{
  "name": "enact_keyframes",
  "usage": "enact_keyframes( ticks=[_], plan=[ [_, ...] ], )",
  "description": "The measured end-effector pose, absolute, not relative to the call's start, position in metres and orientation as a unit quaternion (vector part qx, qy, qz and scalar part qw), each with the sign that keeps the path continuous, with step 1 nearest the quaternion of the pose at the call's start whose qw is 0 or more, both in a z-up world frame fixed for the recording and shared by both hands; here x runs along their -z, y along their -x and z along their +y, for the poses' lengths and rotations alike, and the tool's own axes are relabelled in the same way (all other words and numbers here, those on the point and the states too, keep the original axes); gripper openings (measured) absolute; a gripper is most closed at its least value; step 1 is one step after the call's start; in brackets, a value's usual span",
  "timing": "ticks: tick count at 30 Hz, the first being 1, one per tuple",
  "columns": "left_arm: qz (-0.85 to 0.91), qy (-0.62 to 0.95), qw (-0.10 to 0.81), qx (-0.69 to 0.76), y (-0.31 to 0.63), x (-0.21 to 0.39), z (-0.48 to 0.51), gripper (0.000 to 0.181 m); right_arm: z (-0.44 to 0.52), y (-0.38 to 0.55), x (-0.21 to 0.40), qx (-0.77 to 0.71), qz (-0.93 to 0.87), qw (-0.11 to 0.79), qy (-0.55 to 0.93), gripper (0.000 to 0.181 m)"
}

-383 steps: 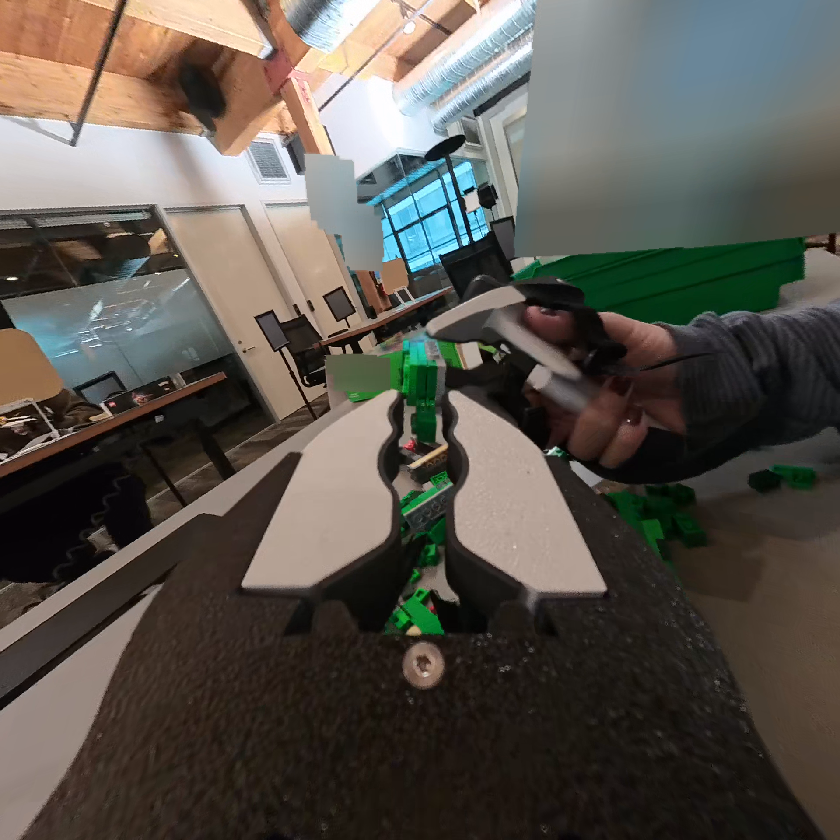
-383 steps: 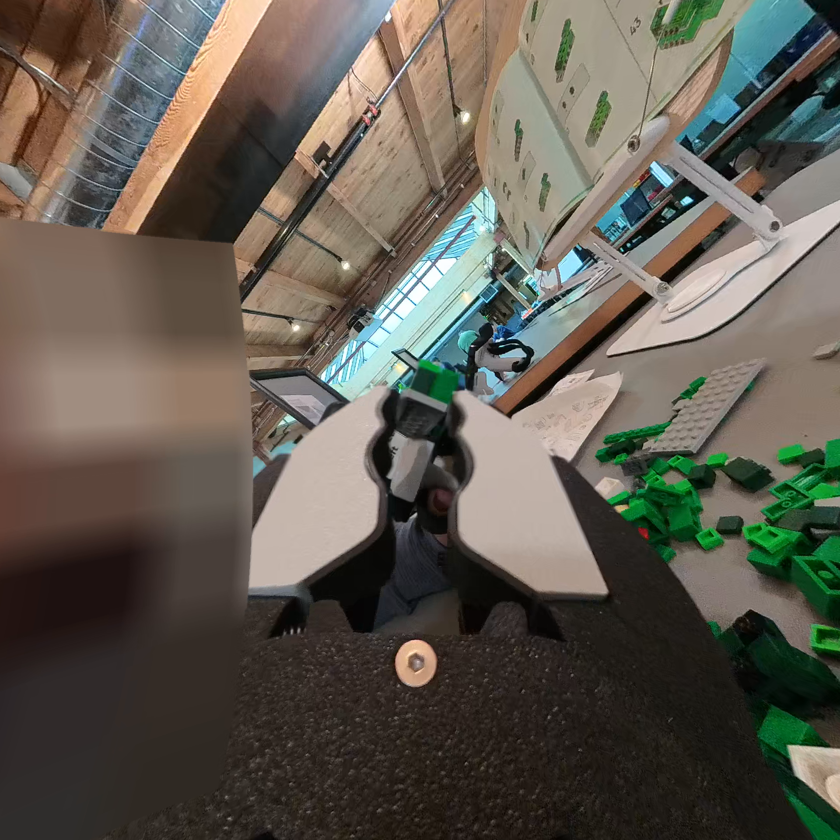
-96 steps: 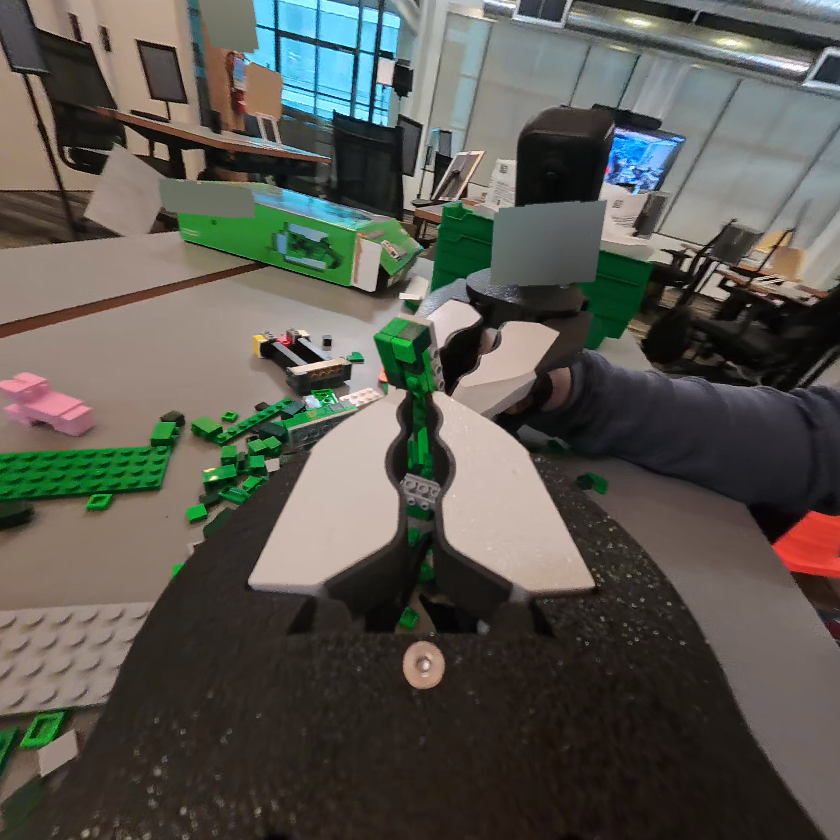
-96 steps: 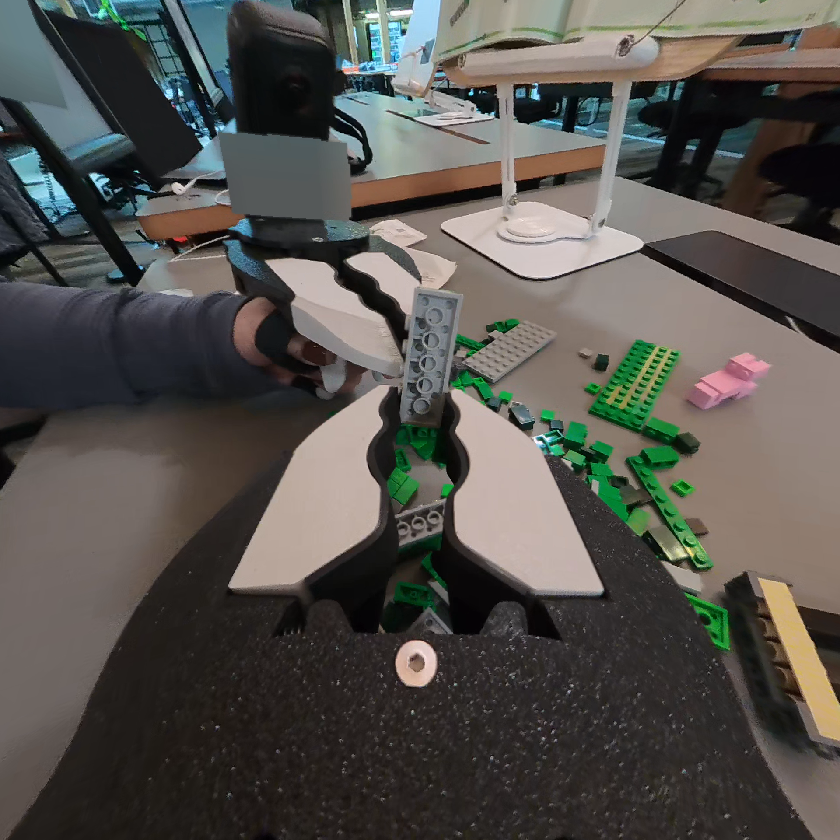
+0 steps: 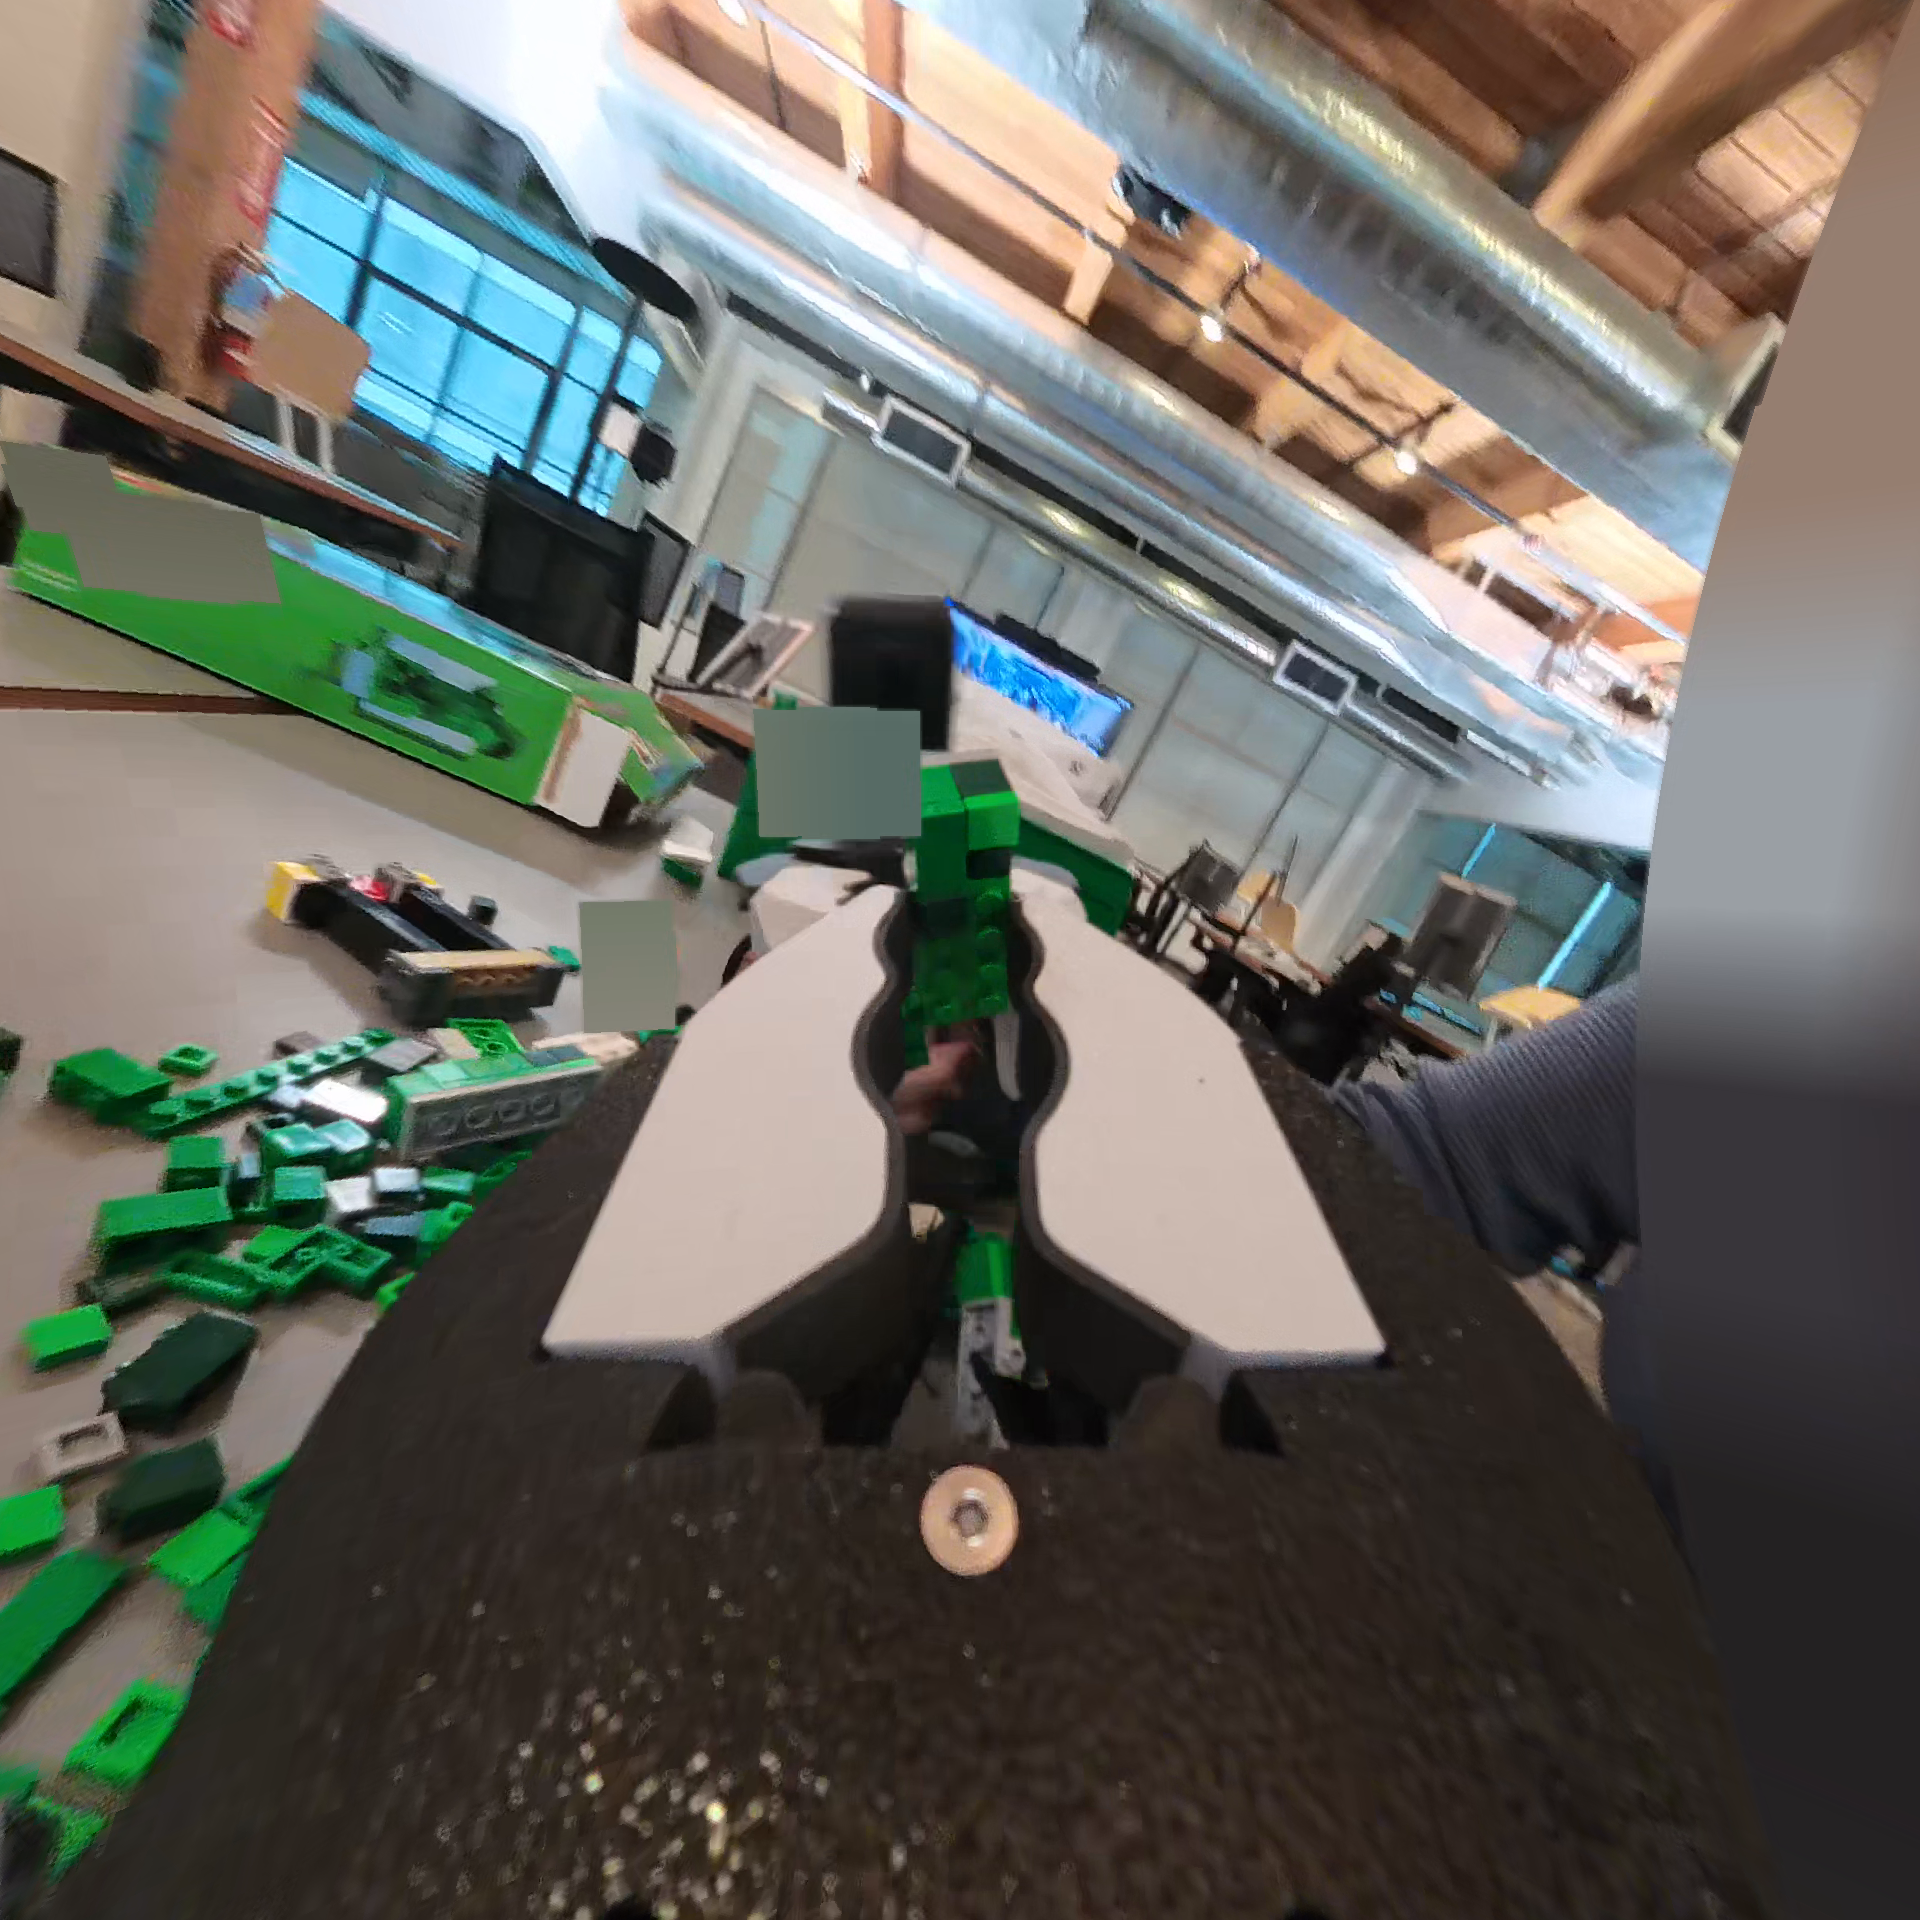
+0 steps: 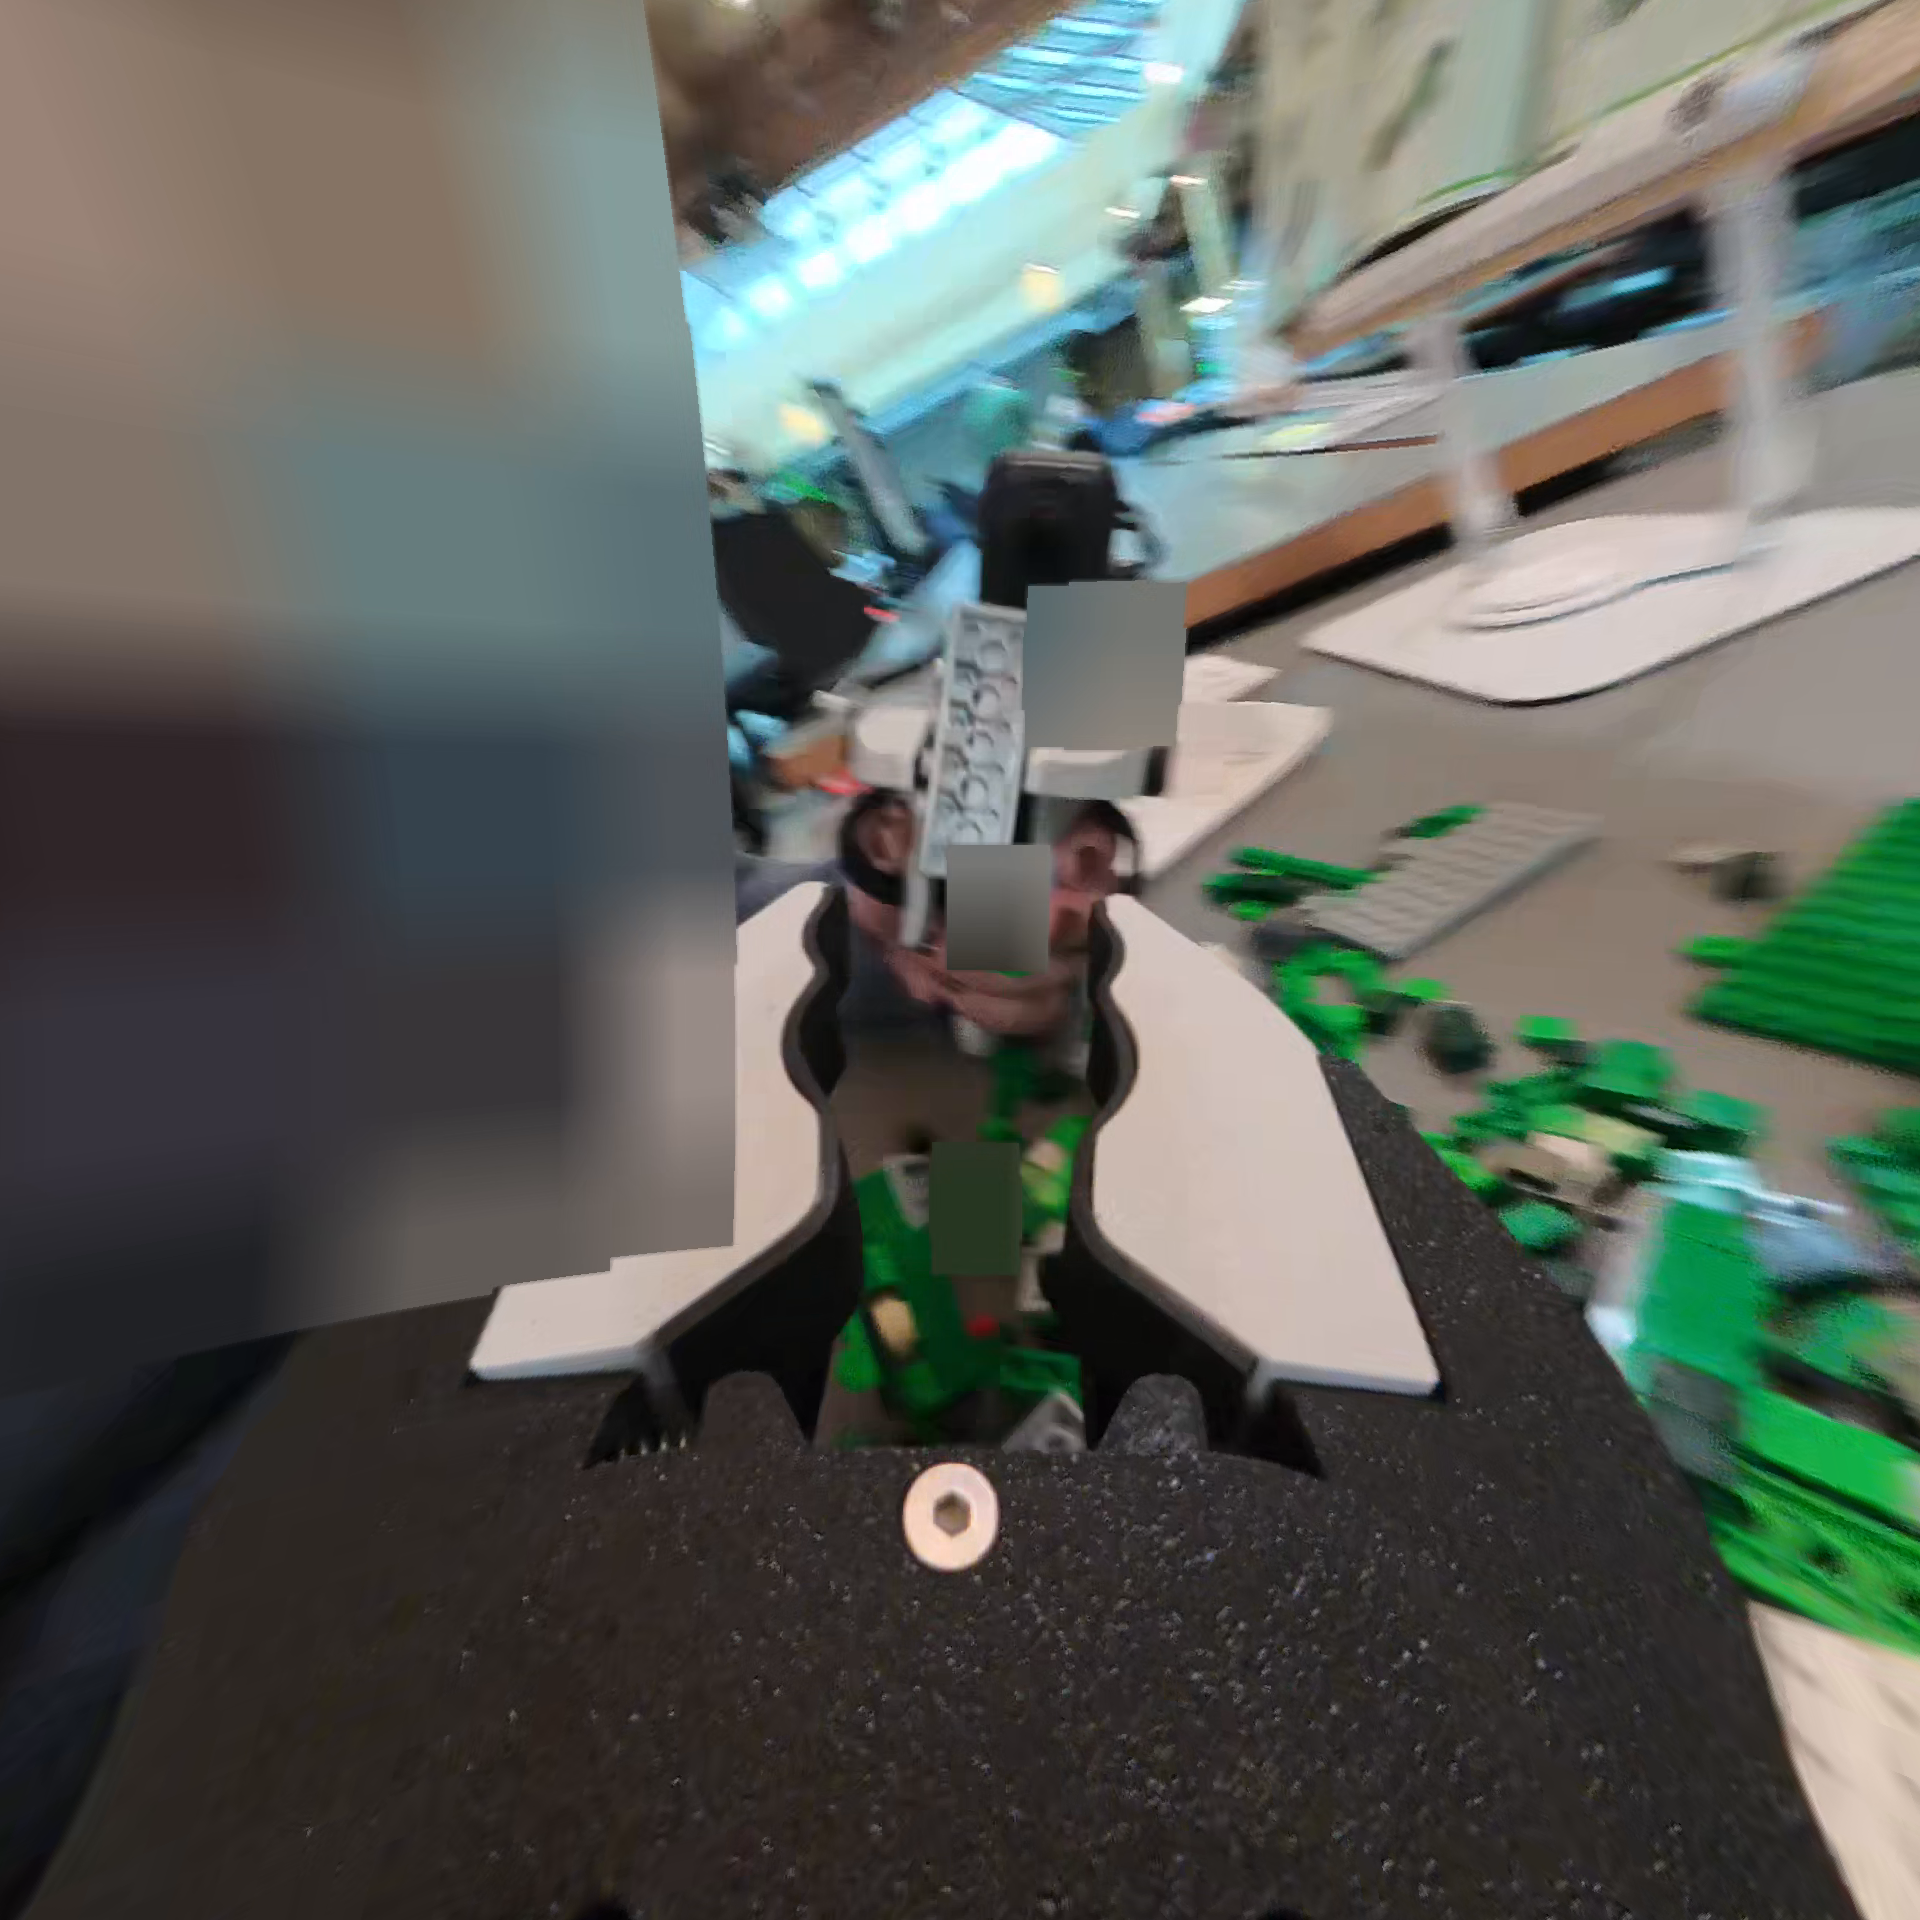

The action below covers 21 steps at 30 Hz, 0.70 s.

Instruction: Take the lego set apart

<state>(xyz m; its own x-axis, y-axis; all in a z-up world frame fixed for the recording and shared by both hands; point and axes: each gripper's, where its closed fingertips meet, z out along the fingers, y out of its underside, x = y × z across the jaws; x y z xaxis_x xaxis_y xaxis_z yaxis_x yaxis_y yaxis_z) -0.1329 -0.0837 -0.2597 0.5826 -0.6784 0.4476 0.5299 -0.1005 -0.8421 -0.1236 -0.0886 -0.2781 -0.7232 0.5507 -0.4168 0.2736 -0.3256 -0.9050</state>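
Left tongs [image 5: 951, 914] clamped on green lego stack [image 5: 961, 904], held up off tabletop [image 5: 156, 831] for access. Right tongs [image 6: 961, 935] spread wide, empty, facing grey plate [image 6: 977, 738] on stack, likely lining up to pull it. Loose bricks [image 5: 260, 1195] below.

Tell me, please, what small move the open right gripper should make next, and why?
Probably close in on the grey studded plate and pinch it: the left gripper is shut on the green brick stack carrying that plate, while the right gripper hangs open just short of it.
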Motion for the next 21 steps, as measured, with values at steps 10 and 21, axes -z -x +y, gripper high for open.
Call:
enact_keyframes(
  ticks=[10,21],
  plan=[
    [-0.005,0.576,0.676,0.461,0.151,0.259,-0.078,0.017,-0.082,0.155,0.304,-0.479,-0.674,0.348,0.442,0.032],
    [0.023,0.667,0.606,0.433,0.144,0.282,-0.075,0.017,-0.070,0.150,0.323,-0.319,-0.755,0.403,0.408,0.010]
  ],
)
